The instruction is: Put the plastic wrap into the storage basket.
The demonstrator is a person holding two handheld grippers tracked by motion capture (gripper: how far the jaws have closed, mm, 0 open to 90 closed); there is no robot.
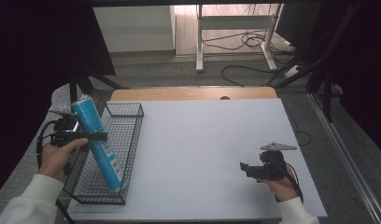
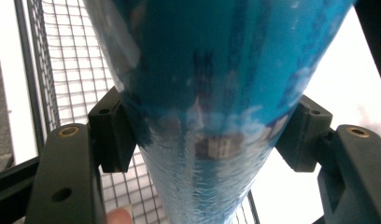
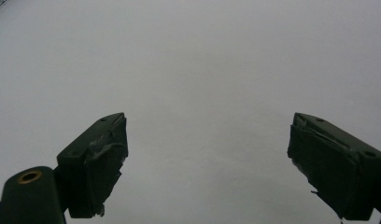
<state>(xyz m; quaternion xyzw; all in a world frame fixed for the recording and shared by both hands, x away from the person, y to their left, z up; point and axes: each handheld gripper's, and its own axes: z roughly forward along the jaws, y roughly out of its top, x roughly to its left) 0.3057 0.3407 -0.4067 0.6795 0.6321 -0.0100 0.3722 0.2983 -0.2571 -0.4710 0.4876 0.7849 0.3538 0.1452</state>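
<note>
In the wire basket (image 1: 128,140), left tongs (image 1: 93,136) clamp the blue tube (image 1: 97,142); right tongs (image 1: 244,169) gape.

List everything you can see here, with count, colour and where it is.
tube: one, blue, tilted, lower end inside the basket, held by the left claw
wire basket: one, black, left side of the table
table: one, white top with a wooden far edge
desk frame: one, white, on the floor beyond the table
cables: several, black, on that floor
left claw: black, shut on the tube
right claw: black, open over bare tabletop
</note>
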